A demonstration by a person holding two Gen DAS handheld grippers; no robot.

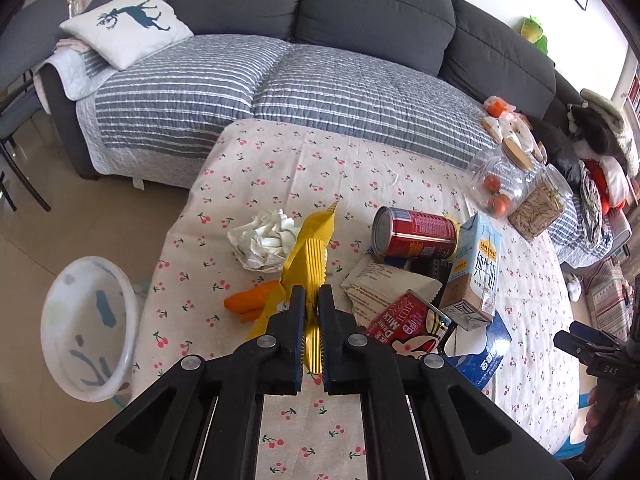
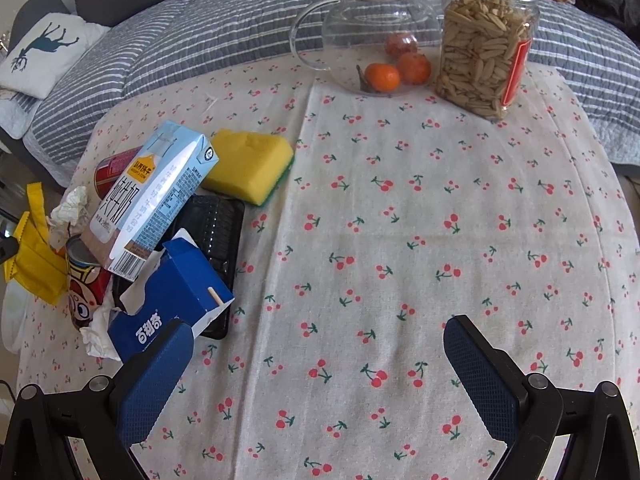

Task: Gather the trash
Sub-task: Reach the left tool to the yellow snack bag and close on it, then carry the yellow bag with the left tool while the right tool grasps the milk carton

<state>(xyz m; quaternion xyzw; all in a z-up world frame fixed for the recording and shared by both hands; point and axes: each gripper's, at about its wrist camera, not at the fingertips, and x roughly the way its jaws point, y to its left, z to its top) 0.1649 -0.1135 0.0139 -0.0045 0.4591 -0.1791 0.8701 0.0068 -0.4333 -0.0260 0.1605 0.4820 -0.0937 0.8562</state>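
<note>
- The left gripper (image 1: 311,294) is pointing steeply down over the table's left edge; its jaws are clamping a yellow wrapper (image 1: 310,240).
- The wrapper is standing up between the pads, its crimped end running back through the jaws and its far end reaching up toward a crumpled tissue (image 1: 262,246).
- An orange peel (image 1: 248,300) is lying on the tablecloth (image 1: 280,160) just left of the wrapper.
- A white bin (image 1: 86,324) is sitting on the floor beside the table's left edge.
- The right gripper (image 2: 316,364) is pointing steeply down over the near part of the table; its jaws are standing wide apart with only cloth between them.
- Remaining trash is lying in a pile near the left edge: a red can (image 1: 416,232), a milk carton (image 2: 148,196), a blue box (image 2: 172,300) and a black tray (image 2: 218,224).
- A sponge (image 2: 252,164) is lying just beyond the tray.
- A glass teapot (image 2: 376,28) and a jar (image 2: 484,40) are standing at the far edge.
</note>
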